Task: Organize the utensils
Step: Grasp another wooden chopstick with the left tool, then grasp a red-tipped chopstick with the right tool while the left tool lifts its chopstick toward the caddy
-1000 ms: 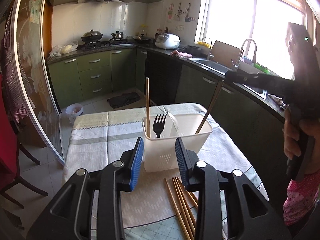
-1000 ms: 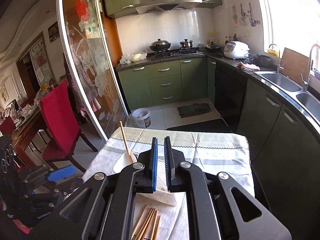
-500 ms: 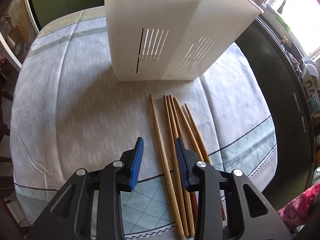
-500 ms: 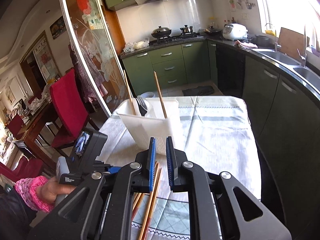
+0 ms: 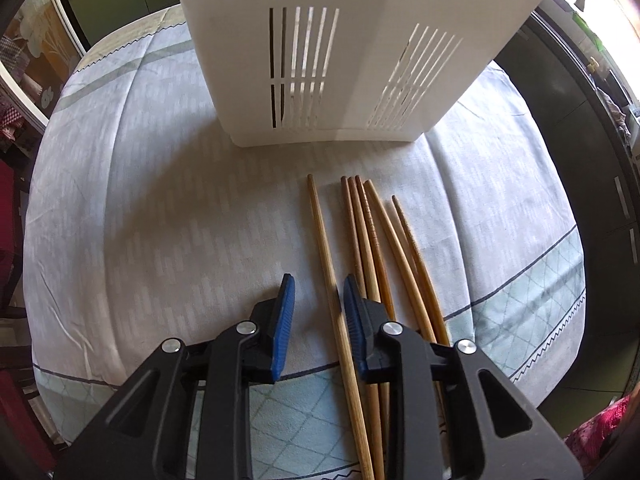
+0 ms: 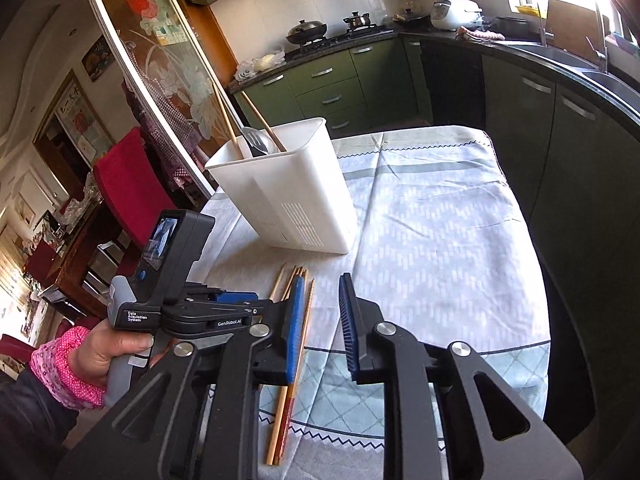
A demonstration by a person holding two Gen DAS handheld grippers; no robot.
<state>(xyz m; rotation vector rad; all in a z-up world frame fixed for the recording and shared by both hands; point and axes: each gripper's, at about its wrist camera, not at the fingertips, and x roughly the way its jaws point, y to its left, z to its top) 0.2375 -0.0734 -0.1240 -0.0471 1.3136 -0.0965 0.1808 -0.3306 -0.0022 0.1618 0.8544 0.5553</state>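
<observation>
A white slotted utensil holder point(image 5: 344, 52) stands on the clothed table; in the right wrist view the holder point(image 6: 296, 192) has two chopsticks and a metal spoon in it. Several wooden chopsticks point(image 5: 372, 256) lie in a row in front of it. My left gripper point(image 5: 316, 300) is open and low over the table, its jaws astride the leftmost chopstick point(image 5: 326, 264) without gripping it. My right gripper point(image 6: 322, 316) is open and empty above the table, just right of the chopsticks point(image 6: 298, 320).
The table point(image 6: 432, 216) has a pale patterned cloth, and its front edge is close below both grippers. Dark kitchen cabinets point(image 6: 560, 152) run along the right. A red chair point(image 6: 124, 184) and a glass sliding door stand at the left.
My left gripper has dropped closer to the table and shifted right, so the leftmost chopstick now lies between its jaws. My right gripper has opened and tilted down toward the table.
</observation>
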